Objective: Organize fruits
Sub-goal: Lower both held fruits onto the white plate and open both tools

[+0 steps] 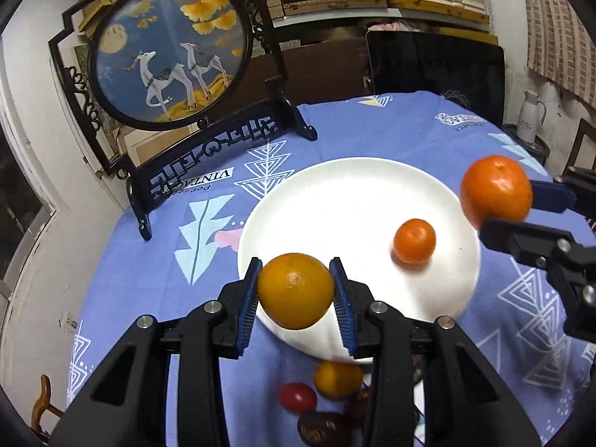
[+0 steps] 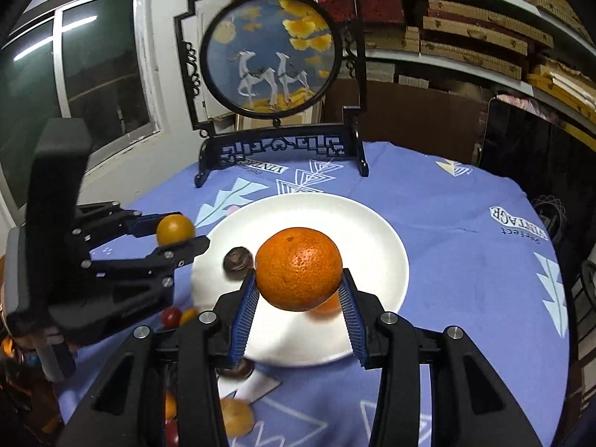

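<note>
My left gripper pinches a yellow orange between its fingers, carried above the plate's 7 o'clock rim. My right gripper clamps a mandarin over the plate's middle. I judge both are raised for dropping beside the small mandarin lying at 3 o'clock. Loose fruit waits on the bench.
</note>
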The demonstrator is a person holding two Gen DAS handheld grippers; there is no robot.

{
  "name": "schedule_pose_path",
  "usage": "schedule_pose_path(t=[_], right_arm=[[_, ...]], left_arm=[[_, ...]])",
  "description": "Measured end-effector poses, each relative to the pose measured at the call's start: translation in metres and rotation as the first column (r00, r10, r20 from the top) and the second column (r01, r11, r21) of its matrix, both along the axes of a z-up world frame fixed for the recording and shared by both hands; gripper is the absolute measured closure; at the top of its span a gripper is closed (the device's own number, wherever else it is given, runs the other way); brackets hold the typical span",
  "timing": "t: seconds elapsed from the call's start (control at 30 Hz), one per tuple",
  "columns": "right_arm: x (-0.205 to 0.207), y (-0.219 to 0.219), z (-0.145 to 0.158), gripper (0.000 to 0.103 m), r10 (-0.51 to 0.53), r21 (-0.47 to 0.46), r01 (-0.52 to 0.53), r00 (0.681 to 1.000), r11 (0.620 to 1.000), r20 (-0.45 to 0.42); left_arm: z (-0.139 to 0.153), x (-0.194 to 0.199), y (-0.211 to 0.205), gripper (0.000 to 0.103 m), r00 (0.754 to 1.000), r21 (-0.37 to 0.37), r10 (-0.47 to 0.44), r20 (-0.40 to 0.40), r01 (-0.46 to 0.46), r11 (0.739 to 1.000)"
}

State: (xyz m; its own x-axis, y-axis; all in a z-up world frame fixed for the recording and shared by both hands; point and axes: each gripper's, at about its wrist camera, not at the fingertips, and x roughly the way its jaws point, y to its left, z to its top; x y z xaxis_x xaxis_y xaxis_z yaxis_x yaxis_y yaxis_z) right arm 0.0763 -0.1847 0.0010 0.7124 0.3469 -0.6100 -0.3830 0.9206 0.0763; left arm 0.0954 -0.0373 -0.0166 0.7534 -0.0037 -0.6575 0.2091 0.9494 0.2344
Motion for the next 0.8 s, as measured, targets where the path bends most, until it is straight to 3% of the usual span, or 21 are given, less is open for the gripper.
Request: schedule_pose_path(t=[0.33, 0.7, 0.8], right_arm=[[0.050, 0.010, -0.029, 0.059, -0.009, -0.015, 0.008, 0.997, 1.000, -0.079], [0.066, 0.015, -0.039, 0.059, -0.012, -0.031, 0.009, 0.996, 0.999, -0.093], [0.067, 0.013, -0.039, 0.057, -0.010, -0.031, 0.007, 0.995, 0.999, -0.099]], left_arm=[[-0.017, 0.025, -0.007, 0.067, 1.000, 0.035, 0.000, -0.013, 0.000, 0.999], [-0.028, 0.031, -0.011, 0.067, 1.000, 0.061, 0.000, -0.023, 0.001, 0.998], [-0.027, 0.029, -0.011, 0.055, 1.000, 0.074, 0.002, -0.007, -0.002, 0.997]])
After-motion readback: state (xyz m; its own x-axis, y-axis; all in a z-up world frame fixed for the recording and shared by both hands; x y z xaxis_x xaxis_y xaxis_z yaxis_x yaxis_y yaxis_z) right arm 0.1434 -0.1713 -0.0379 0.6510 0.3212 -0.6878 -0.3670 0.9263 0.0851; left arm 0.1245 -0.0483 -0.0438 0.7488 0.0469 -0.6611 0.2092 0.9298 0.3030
